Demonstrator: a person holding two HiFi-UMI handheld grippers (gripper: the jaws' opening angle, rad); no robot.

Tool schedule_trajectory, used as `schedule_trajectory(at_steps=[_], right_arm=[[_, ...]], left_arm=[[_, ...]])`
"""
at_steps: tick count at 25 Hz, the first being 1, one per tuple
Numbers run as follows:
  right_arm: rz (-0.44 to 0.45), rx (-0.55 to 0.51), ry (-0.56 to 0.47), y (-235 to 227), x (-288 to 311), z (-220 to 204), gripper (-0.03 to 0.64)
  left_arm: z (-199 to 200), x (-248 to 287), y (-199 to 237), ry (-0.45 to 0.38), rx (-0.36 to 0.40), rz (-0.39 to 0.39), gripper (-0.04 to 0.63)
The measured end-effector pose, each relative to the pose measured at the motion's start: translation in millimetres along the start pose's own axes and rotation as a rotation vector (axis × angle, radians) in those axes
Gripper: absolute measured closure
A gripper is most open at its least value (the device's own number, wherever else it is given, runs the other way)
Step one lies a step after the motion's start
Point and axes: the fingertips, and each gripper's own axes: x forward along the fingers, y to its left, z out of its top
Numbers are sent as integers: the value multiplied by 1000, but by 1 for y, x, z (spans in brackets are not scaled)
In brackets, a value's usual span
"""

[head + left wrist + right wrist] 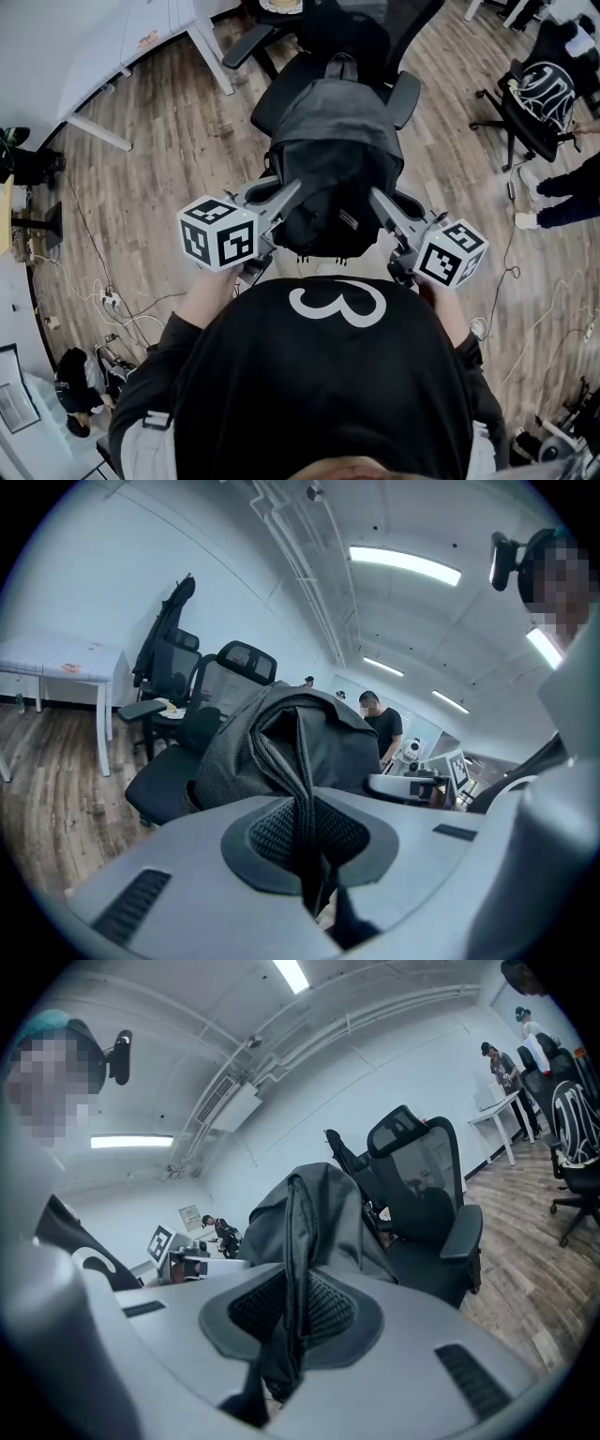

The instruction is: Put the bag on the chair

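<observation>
A dark grey backpack [333,159] hangs between my two grippers, just in front of and above the seat of a black office chair [281,94]. My left gripper [293,187] is shut on a fold of the bag's fabric at its left side, and my right gripper [375,194] is shut on a fold at its right side. In the left gripper view the pinched bag [309,742] rises from the closed jaws [307,832], with the chair [164,780] behind it. In the right gripper view the bag [319,1213] rises from the gripper [286,1321], and the chair [431,1213] stands just beyond.
A white desk [141,28] stands at the back left. At the right is another black chair [539,94] with a printed bag on it, and a person's legs [562,197] beside it. Cables [112,300] lie on the wooden floor at the left. People stand in the background [380,719].
</observation>
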Motion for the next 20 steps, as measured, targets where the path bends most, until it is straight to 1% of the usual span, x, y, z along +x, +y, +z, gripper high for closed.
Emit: schedule_trajectory(at_steps=[9,14,20], right_arm=[[23,-21,-11,-2,1,-4,555],[34,-39,-30,2,0,1,555],[25,-56,-39,6,-2,6,557]], left_arm=[[-5,-2,-3,-37,27,37,565],[0,-6,-6,-57,42,34,565],[3,-10,-9,-75,56,27,565]])
